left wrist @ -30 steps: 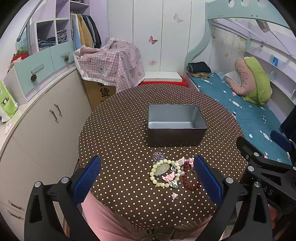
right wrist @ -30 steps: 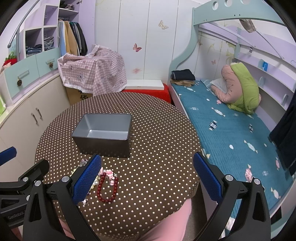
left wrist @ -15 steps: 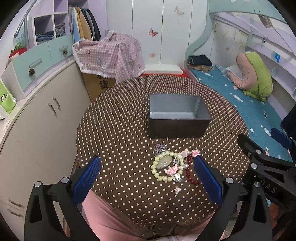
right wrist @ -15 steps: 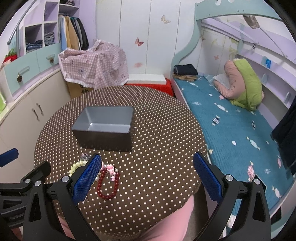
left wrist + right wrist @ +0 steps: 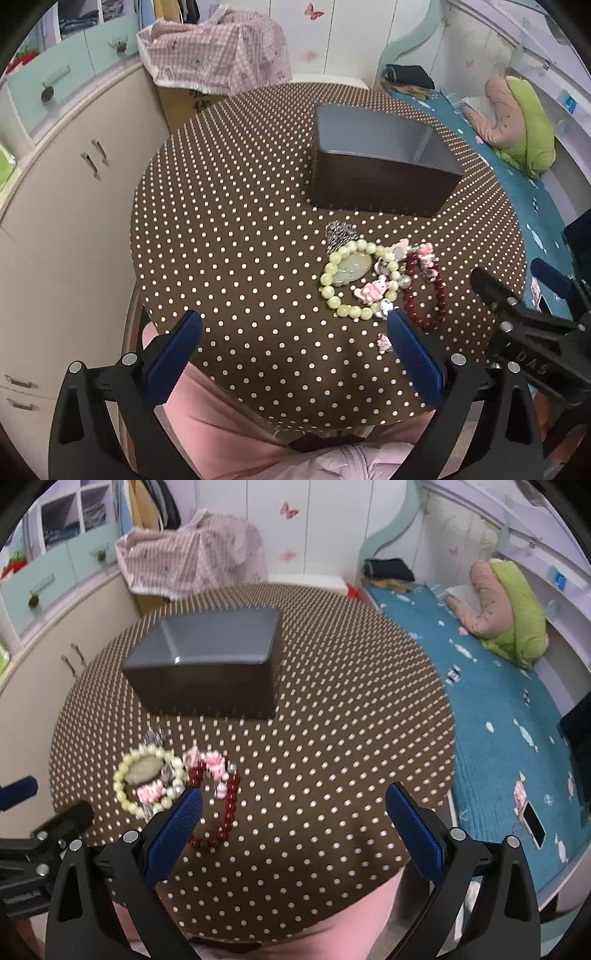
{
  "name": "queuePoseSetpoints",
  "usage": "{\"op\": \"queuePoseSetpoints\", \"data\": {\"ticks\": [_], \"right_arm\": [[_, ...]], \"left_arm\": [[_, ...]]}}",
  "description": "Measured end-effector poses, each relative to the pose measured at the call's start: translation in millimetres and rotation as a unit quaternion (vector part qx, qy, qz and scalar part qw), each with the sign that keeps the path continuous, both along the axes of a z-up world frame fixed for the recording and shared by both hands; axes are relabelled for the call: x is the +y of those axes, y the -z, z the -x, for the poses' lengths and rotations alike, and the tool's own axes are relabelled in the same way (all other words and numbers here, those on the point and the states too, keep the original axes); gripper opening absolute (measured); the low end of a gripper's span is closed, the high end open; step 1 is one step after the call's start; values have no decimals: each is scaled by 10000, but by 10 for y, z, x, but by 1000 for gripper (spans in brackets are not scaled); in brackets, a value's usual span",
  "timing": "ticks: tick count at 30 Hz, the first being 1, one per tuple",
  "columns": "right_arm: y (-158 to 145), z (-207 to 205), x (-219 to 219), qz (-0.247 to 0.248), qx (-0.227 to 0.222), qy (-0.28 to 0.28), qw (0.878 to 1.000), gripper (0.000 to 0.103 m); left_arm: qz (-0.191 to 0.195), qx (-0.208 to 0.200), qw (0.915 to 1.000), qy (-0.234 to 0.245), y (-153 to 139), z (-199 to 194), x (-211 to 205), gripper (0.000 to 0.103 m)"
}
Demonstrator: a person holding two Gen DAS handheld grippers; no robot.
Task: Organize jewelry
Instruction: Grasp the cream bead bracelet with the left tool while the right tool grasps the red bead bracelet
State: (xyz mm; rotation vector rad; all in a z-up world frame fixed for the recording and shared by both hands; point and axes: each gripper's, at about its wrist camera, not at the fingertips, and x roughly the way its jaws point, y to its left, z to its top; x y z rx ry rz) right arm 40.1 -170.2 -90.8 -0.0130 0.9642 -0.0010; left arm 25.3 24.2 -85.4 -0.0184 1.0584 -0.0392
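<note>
the right hand-held gripper (image 5: 532, 295) body shows raised letters "das"; the cardboard box's (image 5: 184, 103) print is unreadable.

A grey metal box (image 5: 384, 162), rectangular and open at the top, is sitting upright on the table (image 5: 229, 221), with its interior showing no contents. The jewelry is lying in a loose cluster near the box, on the table's near side. A pale green bead bracelet (image 5: 354, 284) is lying flat, encircling a pale green pendant (image 5: 351, 268). A dark red bead bracelet (image 5: 428, 291) is lying just beside it. Small pink charms (image 5: 373, 290) are overlapping both bracelets. A silver chain piece (image 5: 340, 234) is resting between the green bracelet and the box.
</note>
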Motion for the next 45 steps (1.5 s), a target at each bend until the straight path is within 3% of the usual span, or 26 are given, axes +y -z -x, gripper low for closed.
{"op": "queuePoseSetpoints", "data": {"ticks": [12,16,19,20,22,25,27,28,31,45], "right_arm": [[366,-185,213,343,375,-144,9986,95],[424,-193,207,170,422,-347,9984,71],[462,-188,206,-103,453,-563,9973,55],[451,-183,217,-130,460,-624,9969,51],[445,-148,290,-156,434,-797,9958,26],[455,-113,407,-143,417,-1023,9938,11],[425,-88,407,-199,439,-1043,9934,9],[427,-89,403,-226,450,-1020,9935,8],[384,-84,326,-173,417,-820,9956,8],[-111,-50,63,-303,-128,-646,9974,8]], "left_arm": [[-83,308,9995,-54,218,-250,6,96],[-157,327,9993,-106,273,-342,-23,96],[-152,423,9990,-57,332,-418,-54,89],[-125,481,9988,-17,366,-440,-62,85],[-114,486,9987,45,404,-464,-95,75],[-158,344,9992,143,377,-470,-134,48],[-97,296,9994,135,357,-472,-116,14],[28,319,9994,120,354,-482,-87,8],[348,414,9984,174,339,-498,5,8],[749,-150,9957,519,-113,-384,-51,8]]}}
